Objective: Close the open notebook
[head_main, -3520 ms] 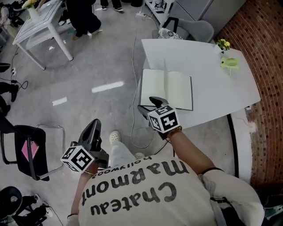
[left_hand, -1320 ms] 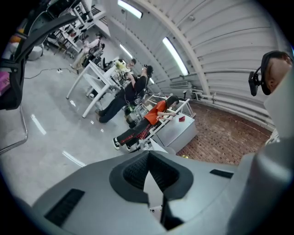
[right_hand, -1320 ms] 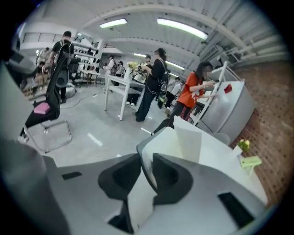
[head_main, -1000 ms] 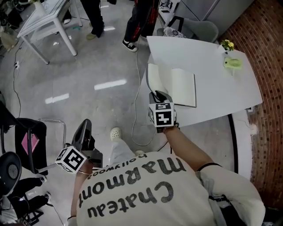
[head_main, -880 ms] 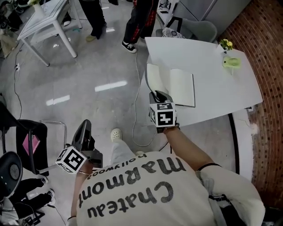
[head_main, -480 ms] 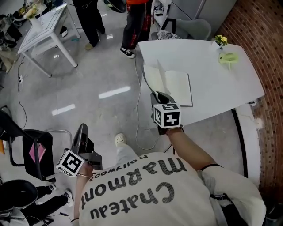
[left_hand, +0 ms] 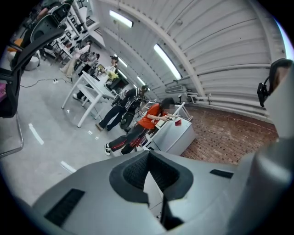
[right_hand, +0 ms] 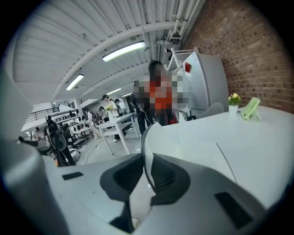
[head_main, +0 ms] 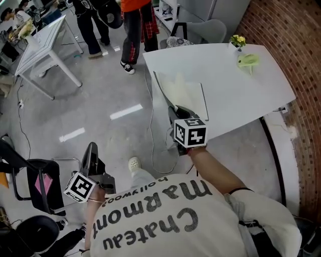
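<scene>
— Where is the notebook sitting?
— It is lying near the edge of the white table, on the side close to me. Its right half is lying flat. Its left cover is standing up off the table and tilting over toward the flat half.
— What is your right gripper doing?
— It is pinching the near edge of that left cover. The thin cover is sitting right between my two dark pads, and my jaws are squeezing closer on it. I am holding it up in the air.
— And your left gripper?
— It is hanging by my left side, over the grey floor, well away from the table. Its jaws are pressing together at the tips, and nothing is sitting between them. It is carrying nothing.
— What else is sitting on the table?
— A little green thing and a small pot of yellow flowers are sitting at the far end, well apart from the notebook.
— Is anybody standing around?
— Yes, people are standing on the floor past the table. A person in an orange top is standing nearest to it.
</scene>
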